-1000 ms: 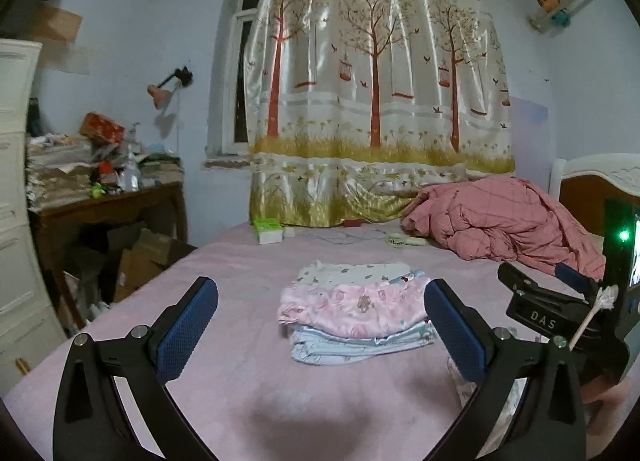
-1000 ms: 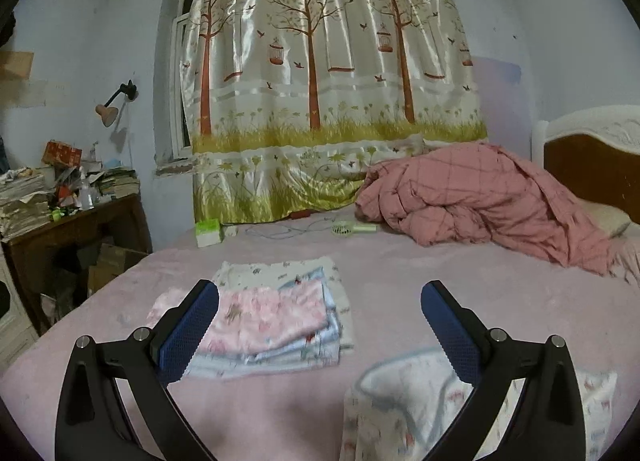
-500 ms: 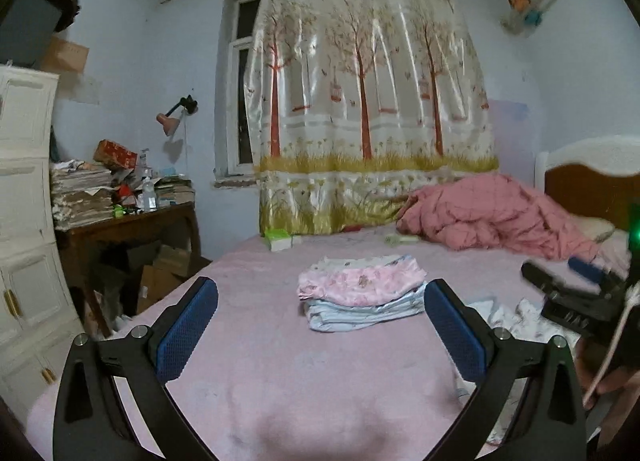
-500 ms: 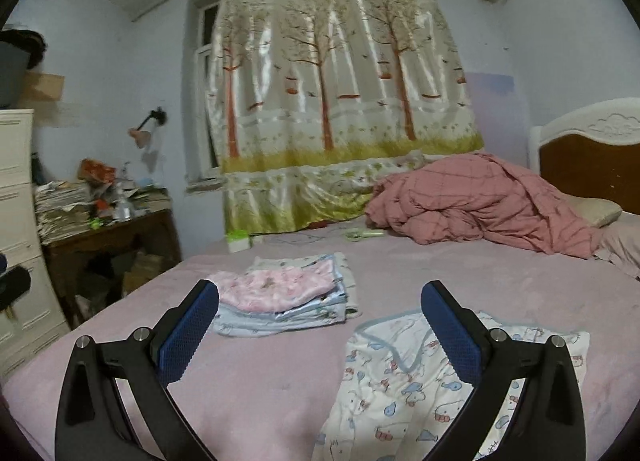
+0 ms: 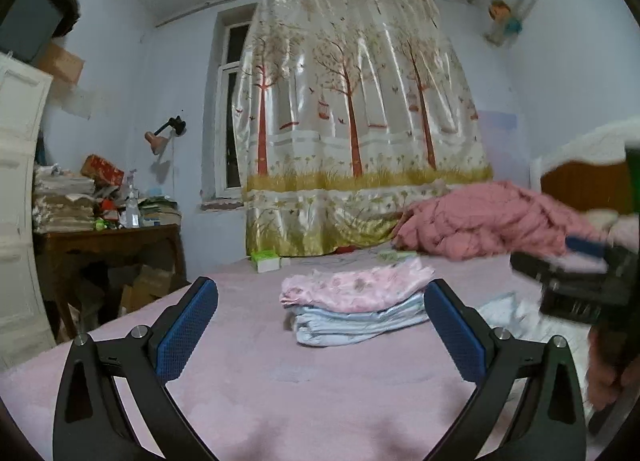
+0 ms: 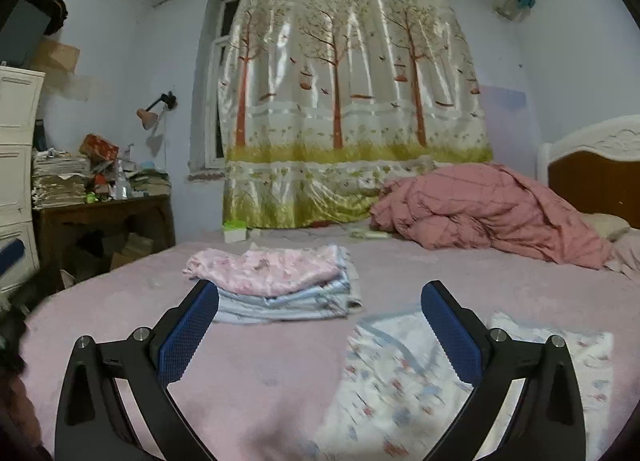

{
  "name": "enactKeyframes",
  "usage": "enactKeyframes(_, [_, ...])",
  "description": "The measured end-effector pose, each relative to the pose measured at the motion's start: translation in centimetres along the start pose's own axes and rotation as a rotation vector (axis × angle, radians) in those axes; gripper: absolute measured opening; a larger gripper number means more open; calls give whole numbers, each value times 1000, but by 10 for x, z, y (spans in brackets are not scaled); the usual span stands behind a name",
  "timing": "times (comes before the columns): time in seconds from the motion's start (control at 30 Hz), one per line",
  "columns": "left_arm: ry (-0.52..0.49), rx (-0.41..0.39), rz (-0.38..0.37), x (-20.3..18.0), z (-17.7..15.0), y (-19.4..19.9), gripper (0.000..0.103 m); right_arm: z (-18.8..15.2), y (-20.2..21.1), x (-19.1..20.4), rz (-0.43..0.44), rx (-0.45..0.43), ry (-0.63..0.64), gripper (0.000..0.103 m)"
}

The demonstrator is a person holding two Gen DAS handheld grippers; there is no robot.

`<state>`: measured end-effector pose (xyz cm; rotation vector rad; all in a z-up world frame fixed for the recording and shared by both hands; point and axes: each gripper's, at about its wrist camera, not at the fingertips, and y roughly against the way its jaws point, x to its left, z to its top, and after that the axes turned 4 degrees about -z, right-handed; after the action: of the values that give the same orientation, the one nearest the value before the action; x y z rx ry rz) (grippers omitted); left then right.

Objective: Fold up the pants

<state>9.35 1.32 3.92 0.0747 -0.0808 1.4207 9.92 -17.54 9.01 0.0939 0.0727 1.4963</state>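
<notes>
The white printed cotton pants (image 6: 404, 393) lie flat on the pink bed (image 6: 280, 373) under the right gripper (image 6: 319, 331), whose fingers are apart and empty; the left gripper (image 5: 320, 327) is likewise apart.

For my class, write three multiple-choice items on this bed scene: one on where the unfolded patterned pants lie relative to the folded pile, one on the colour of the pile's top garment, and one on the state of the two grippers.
1. Seen from the right wrist, where do the unfolded patterned pants lie relative to the folded pile?
A. On top of it
B. Nearer the camera and to its right, flat on the bed
C. Behind it, by the curtain

2. What colour is the top garment of the pile?
A. Pink
B. Green
C. Black

3. What state are the left gripper and right gripper in?
A. Both shut on cloth
B. One open, one shut
C. Both open, holding nothing

Answers: 1 B, the pants spread in the foreground right of the pile. 2 A, a pink printed piece sits above pale blue layers. 3 C, each pair of blue fingers stands wide apart with nothing between.
</notes>
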Motion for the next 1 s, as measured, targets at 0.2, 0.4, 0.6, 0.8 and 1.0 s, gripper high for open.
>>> enactKeyframes(0.2, [-48,17,20,4,-53,-21,103,-44,-38,6,4,52,-5,102])
enactKeyframes(0.4, [-58,30,3,1,-54,-23,103,-61,-47,10,-14,83,11,102])
enactKeyframes(0.6, [-96,1,3,-6,-52,-16,103,-60,-36,16,-32,57,45,102])
enactKeyframes(0.8, [-82,8,-1,-5,-51,-19,103,-61,-31,17,-51,42,54,102])
enactKeyframes(1.0, [-42,28,7,2,-50,-23,103,-60,-33,9,-62,56,19,102])
